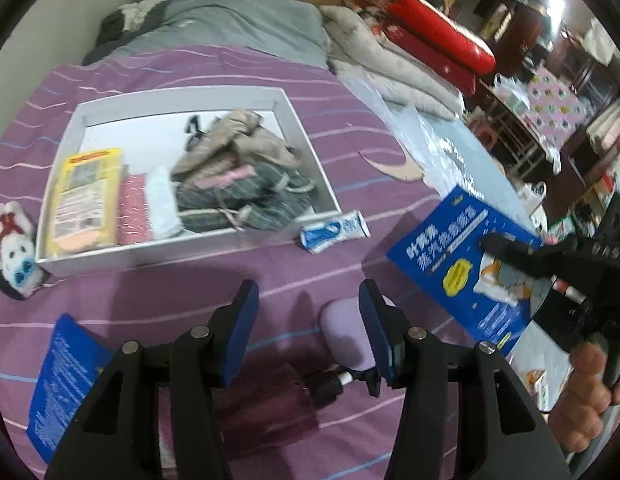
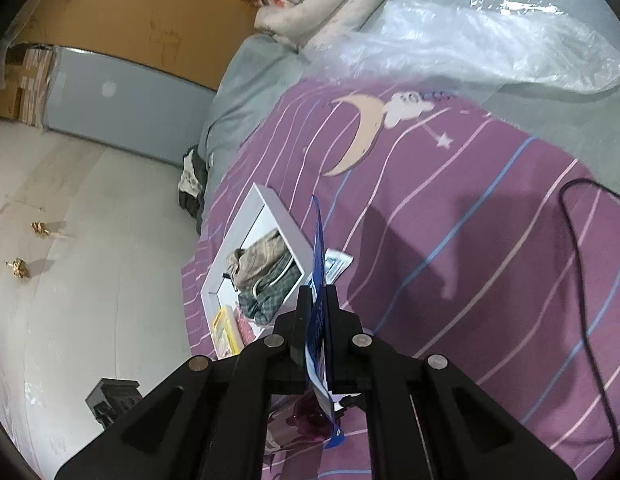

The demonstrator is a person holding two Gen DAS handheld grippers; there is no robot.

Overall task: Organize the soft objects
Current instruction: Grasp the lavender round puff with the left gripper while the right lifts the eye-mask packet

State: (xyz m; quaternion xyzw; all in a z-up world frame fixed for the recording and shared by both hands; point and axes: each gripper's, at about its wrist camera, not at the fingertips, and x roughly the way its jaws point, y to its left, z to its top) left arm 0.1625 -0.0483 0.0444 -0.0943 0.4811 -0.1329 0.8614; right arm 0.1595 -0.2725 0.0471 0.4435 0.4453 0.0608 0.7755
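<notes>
While the right gripper [image 2: 318,292] pinches the blue packet [image 2: 318,248] edge-on, its printed face [image 1: 466,264] shows leftward.

The left tool [image 1: 307,304] hangs open over the purple bedspread [image 1: 213,72], near the white tray [image 1: 181,98] of folded clothes [image 1: 245,168].

Home bedroom: bed [image 1: 293,280], pillows [image 1: 390,68].

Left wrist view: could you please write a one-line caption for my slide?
Open left gripper hovers over the purple bedspread near the white tray of soft items, while the right gripper holds a blue packet.
</notes>
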